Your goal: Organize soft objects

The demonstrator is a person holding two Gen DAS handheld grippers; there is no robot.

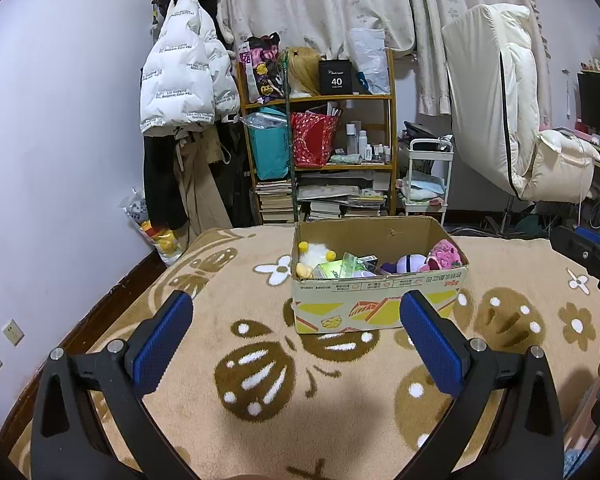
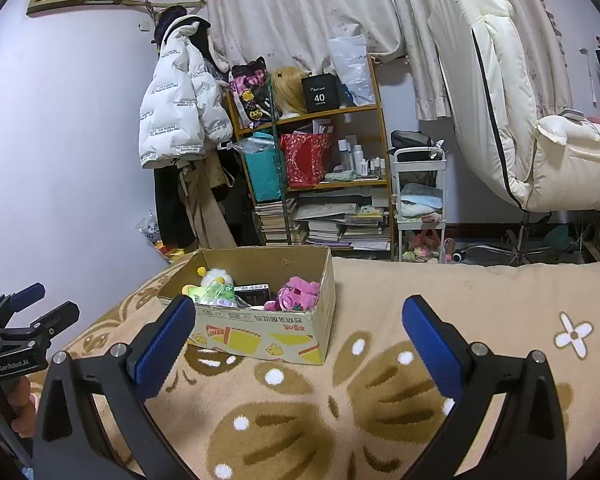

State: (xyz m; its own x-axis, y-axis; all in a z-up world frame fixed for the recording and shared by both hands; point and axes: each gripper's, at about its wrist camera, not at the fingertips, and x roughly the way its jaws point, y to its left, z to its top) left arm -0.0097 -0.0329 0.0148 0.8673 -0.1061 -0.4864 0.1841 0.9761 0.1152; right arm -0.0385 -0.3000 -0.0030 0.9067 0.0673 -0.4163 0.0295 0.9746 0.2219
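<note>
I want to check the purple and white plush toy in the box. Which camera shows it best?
The left wrist view: the purple and white plush toy lies in plain sight beside the pink plush toy inside the cardboard box. In the right wrist view the box wall hides nearly all of it; only the pink toy shows there.

The room was evenly and fairly dimly lit by soft indoor light with a cool, bluish cast on the pale lilac wall (image 1: 60, 120); no lamp or window glow showed. A broad, soft-edged shadow lay on the tan fleece blanket with brown flower pattern (image 1: 260, 412) at the bottom of the left wrist view, and a fainter one in the right wrist view. Both pictures were sharp at the centre, without motion blur or glare. Strong fisheye distortion bowed the walls and the cream patterned curtains (image 2: 300, 8), and black vignette filled the corners.
</note>
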